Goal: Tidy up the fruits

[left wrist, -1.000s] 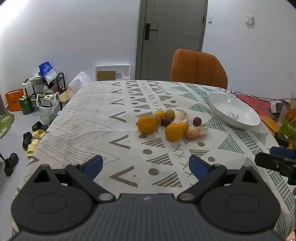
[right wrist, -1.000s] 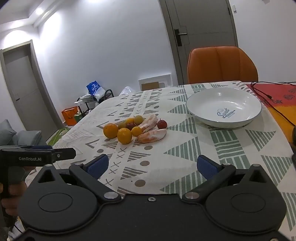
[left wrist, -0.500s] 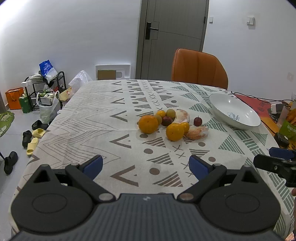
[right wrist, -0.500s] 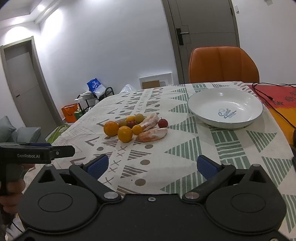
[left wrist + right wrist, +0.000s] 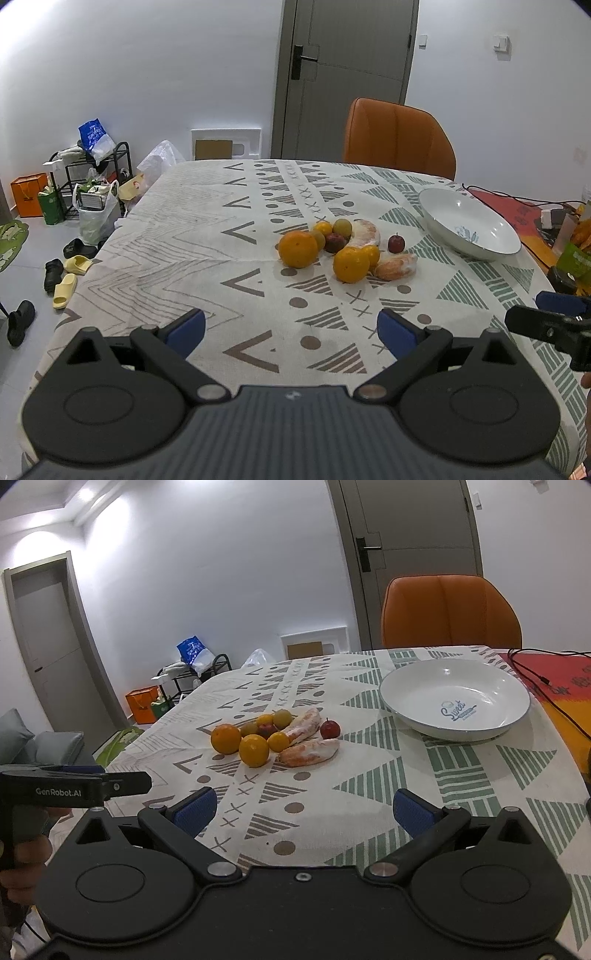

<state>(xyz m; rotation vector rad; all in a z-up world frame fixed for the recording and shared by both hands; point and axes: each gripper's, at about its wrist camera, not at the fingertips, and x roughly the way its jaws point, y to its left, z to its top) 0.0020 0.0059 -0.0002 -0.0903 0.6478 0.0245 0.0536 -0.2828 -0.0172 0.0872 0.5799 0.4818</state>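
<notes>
A cluster of fruit lies mid-table: two big oranges [image 5: 297, 248] [image 5: 253, 750], smaller yellow and green fruits [image 5: 282, 718], a small red fruit [image 5: 396, 243] [image 5: 329, 729] and two peeled pinkish segments [image 5: 397, 266] [image 5: 309, 752]. An empty white bowl [image 5: 469, 225] [image 5: 454, 699] sits to their right. My left gripper [image 5: 291, 330] hovers open over the near table edge, well short of the fruit. My right gripper [image 5: 302, 808] is open too, nothing between its blue pads, near the front edge.
The patterned tablecloth [image 5: 207, 236] covers the table. An orange chair [image 5: 397, 142] stands at the far side. Cables and a red mat [image 5: 554, 686] lie right of the bowl. Shoes and bags [image 5: 70, 266] clutter the floor at left.
Both grippers have drifted slightly forward toward the fruit; both stay open and nothing on the table has moved.
</notes>
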